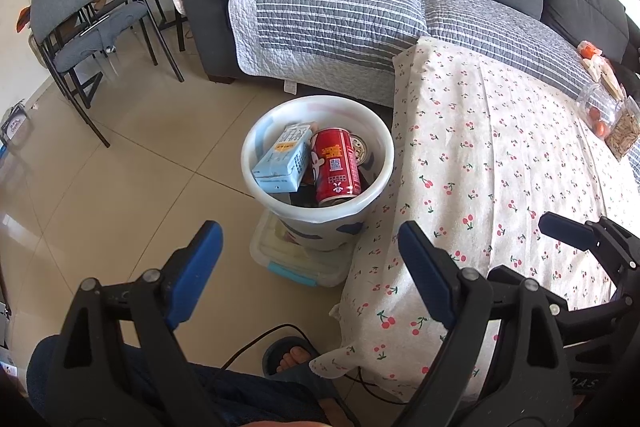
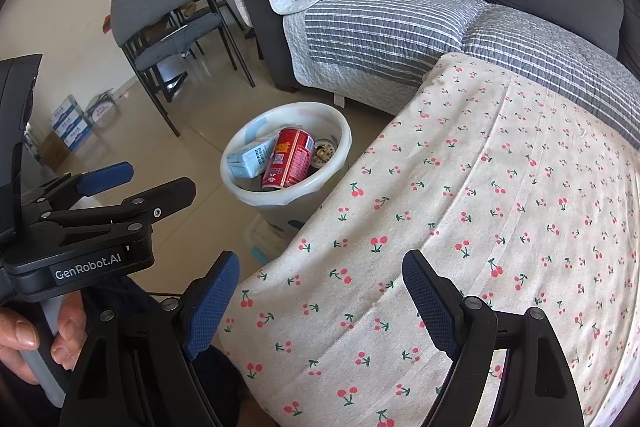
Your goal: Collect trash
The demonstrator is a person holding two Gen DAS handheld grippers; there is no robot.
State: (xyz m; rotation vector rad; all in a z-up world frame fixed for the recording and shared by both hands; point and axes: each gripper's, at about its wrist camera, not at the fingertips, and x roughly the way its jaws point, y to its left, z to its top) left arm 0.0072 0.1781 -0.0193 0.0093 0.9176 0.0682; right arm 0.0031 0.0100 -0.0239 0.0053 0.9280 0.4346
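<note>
A white trash bin [image 1: 318, 183] stands on the floor at the corner of the cherry-print table [image 1: 500, 163], holding a red can [image 1: 335, 167] and a blue carton [image 1: 284, 159]. The left gripper [image 1: 310, 259] and right gripper [image 2: 320, 291] hover wide apart, gripping nothing.

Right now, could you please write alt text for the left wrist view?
A white plastic bin on the tiled floor holds a red drink can and a pale blue carton, beside a cherry-print tablecloth. The left gripper is open and empty.
</note>
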